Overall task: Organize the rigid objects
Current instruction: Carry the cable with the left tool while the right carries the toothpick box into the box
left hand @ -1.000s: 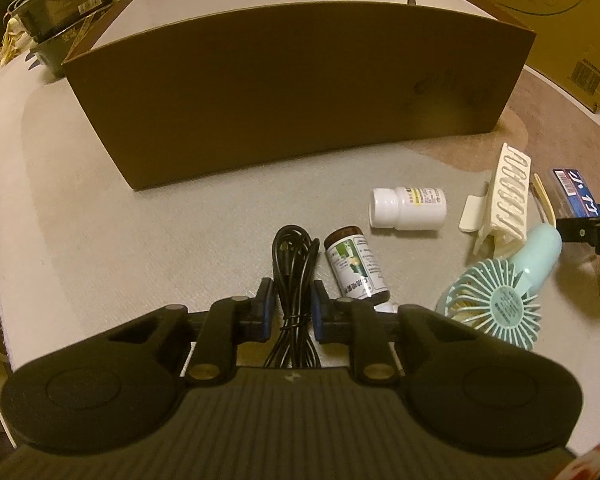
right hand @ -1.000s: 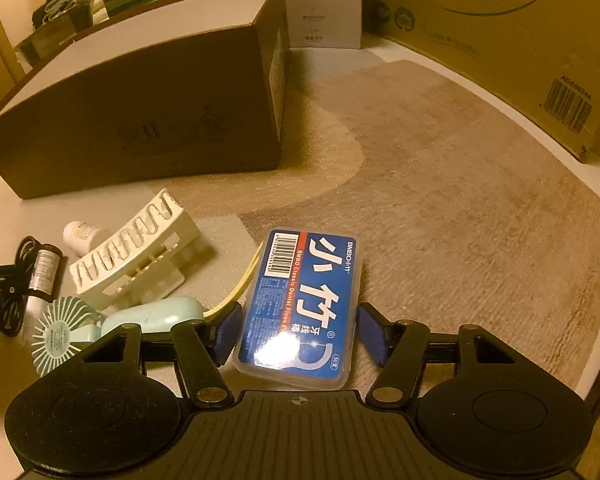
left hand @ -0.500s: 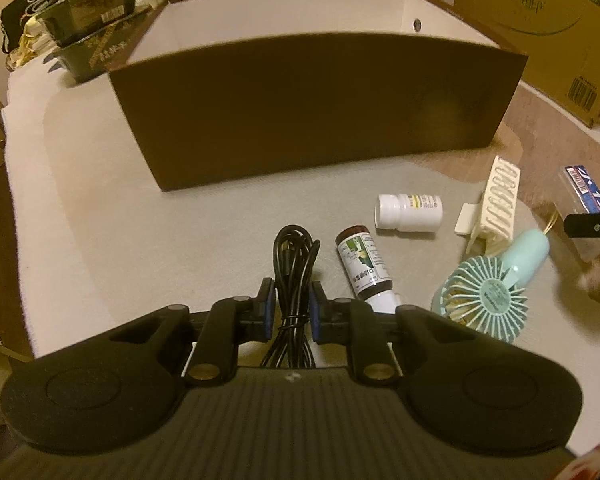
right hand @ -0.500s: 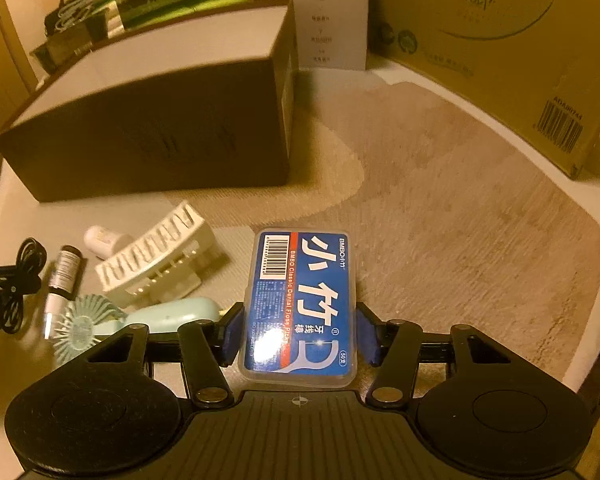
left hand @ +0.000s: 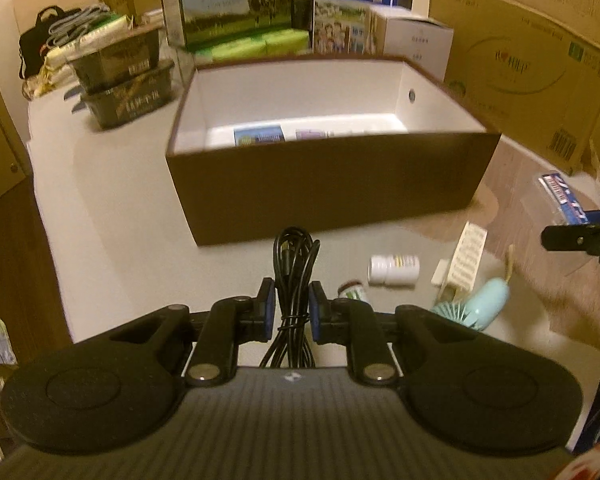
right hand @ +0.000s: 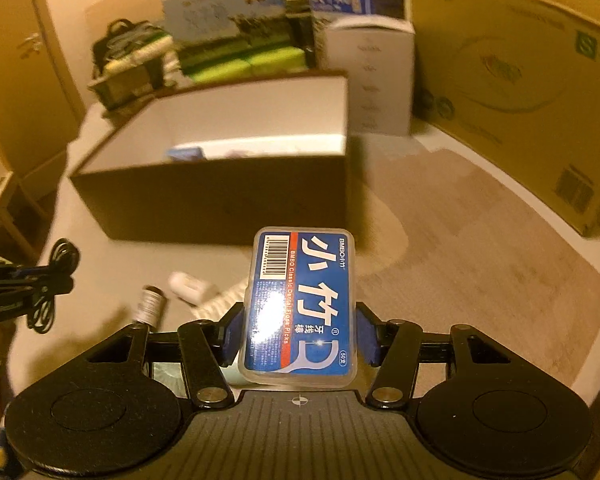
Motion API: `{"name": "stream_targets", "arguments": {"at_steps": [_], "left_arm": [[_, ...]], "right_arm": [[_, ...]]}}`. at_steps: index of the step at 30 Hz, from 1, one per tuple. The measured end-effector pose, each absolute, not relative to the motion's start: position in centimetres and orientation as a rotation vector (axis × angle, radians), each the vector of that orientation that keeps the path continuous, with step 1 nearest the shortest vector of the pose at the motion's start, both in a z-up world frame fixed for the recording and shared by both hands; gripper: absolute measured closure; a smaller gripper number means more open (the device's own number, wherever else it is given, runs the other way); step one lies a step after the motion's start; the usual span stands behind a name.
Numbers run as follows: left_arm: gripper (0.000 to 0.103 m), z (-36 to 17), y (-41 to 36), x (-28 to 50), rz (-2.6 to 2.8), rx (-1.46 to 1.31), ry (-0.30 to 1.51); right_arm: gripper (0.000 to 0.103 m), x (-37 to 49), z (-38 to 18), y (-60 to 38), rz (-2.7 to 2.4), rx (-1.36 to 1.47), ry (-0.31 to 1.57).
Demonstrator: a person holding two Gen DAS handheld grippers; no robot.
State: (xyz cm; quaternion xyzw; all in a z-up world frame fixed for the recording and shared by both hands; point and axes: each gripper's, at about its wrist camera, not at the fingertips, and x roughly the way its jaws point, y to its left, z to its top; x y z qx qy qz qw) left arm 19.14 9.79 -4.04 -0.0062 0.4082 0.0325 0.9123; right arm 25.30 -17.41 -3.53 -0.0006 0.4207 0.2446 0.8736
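Note:
My left gripper (left hand: 293, 308) is shut on a coiled black cable (left hand: 294, 264), held above the table. My right gripper (right hand: 298, 334) is shut on a blue dental floss pick box (right hand: 302, 304), also lifted. Ahead stands an open brown box (left hand: 332, 184) with a white inside and a few small packets on its floor. On the table lie a white pill bottle (left hand: 394, 270), a brown bottle (left hand: 353, 291), a white clip rack (left hand: 466, 258) and a mint hand fan (left hand: 474, 306). The right gripper with the floss box (left hand: 560, 196) shows at the right edge of the left wrist view.
Milk cartons (left hand: 236, 4), a white carton (left hand: 414, 38) and dark stacked trays (left hand: 126, 76) stand behind the brown box. A large cardboard box (left hand: 532, 60) lines the right side. The table edge (left hand: 48, 248) drops off at the left.
Both grippers rose off the table with their loads. The right gripper closed on the floss box and lifted it. The inside of the brown box came into view.

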Motion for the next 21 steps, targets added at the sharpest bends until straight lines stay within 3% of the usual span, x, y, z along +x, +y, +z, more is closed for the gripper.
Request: {"name": "stream_targets", "arguments": {"at_steps": [21], "left_arm": [[0.087, 2.3, 12.0, 27.9, 0.070, 0.034, 0.761]], "right_arm": [[0.047, 32.4, 0.9, -8.3, 0.687, -0.003, 0.772]]}}
